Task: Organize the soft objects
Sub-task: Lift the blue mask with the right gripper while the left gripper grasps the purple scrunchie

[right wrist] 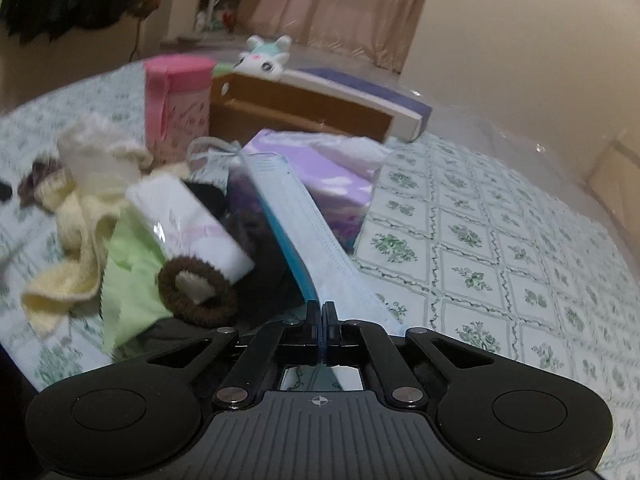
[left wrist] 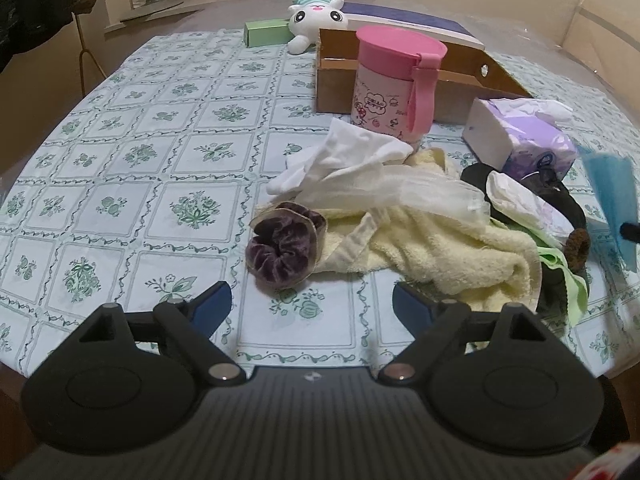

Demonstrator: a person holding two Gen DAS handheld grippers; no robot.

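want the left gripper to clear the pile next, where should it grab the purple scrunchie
Probably pinch the purple scrunchie across its near left ruffled rim, coming from the bare tablecloth side. That edge stands free, while its right side leans on the yellow towel. The left gripper is open and just short of it.

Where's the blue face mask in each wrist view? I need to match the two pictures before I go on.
Left wrist view: the blue face mask hangs at the far right edge, just right of the purple tissue pack.
Right wrist view: the mask runs up the centre, pinched between the right gripper fingers.
Shared landmark: the pink-lidded cup, standing in front of the cardboard box.
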